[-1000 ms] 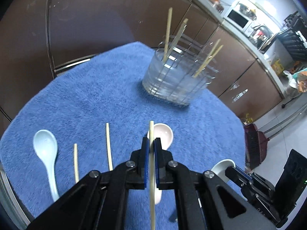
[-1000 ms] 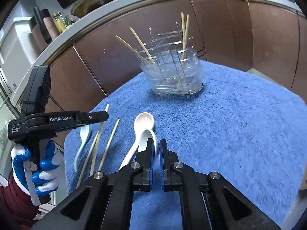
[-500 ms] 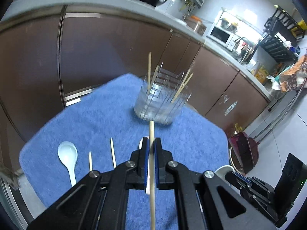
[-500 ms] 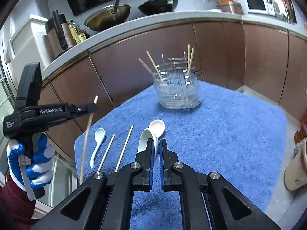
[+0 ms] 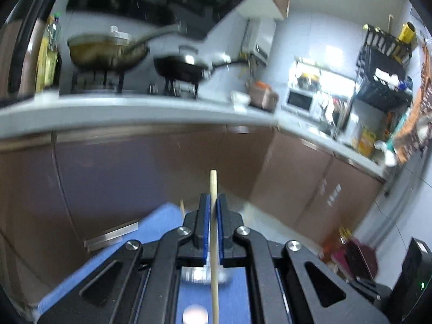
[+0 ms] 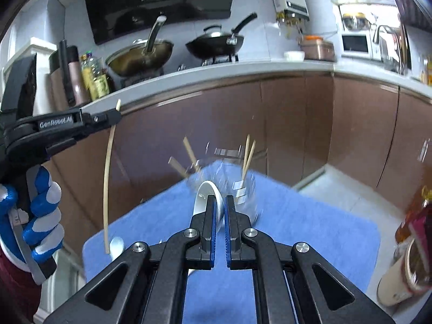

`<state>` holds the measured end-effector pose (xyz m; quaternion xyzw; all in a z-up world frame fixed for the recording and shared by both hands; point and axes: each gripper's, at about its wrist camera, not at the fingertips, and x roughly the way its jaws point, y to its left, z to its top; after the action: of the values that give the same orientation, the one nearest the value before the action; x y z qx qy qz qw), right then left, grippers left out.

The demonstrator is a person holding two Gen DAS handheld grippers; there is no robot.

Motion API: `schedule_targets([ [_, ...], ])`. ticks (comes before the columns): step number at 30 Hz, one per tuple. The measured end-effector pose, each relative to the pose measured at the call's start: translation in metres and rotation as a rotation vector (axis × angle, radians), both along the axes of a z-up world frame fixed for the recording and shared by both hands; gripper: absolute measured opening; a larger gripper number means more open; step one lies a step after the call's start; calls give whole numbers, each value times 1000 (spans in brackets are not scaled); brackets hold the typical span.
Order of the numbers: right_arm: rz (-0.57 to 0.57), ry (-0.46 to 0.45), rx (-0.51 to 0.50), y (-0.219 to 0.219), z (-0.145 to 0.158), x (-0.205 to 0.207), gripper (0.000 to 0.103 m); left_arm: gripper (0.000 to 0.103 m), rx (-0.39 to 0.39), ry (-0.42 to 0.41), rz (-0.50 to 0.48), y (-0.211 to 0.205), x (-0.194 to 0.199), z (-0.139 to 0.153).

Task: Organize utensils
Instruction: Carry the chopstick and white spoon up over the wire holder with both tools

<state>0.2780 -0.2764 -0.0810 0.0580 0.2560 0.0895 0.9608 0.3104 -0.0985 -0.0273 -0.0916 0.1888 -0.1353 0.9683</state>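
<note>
My left gripper (image 5: 213,208) is shut on a pale wooden chopstick (image 5: 213,256) that juts past its fingertips and hangs down below. The right wrist view shows that left gripper (image 6: 116,116) raised at the left, held by a blue-and-white gloved hand (image 6: 40,216), with the chopstick (image 6: 108,183) dangling toward the blue towel (image 6: 310,229). My right gripper (image 6: 220,202) is shut on a white spoon (image 6: 203,194), lifted off the towel. Behind it stands the clear utensil holder (image 6: 243,191), blurred, with several chopsticks in it. A light blue spoon (image 6: 117,244) lies on the towel.
A pink spoon (image 5: 195,316) shows blurred below my left gripper. Brown cabinet doors (image 6: 297,124) stand behind the towel-covered table, under a counter with two woks (image 6: 216,44). A bottle and a tan container (image 6: 405,275) stand at the right. Tiled floor (image 6: 337,189) lies past the table's far edge.
Both grippers rose well above the towel and tilted up, the left carrying the chopstick, the right the white spoon. The views now take in the counter and the stove.
</note>
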Motion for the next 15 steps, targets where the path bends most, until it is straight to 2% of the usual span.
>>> schedule_targets([
  [6, -59, -133, -43, -6, 13, 53, 5, 4, -40, -155, 112, -17, 44, 9],
  [15, -109, -228, -65, -11, -10, 119, 5, 4, -38, -212, 191, -36, 107, -26],
])
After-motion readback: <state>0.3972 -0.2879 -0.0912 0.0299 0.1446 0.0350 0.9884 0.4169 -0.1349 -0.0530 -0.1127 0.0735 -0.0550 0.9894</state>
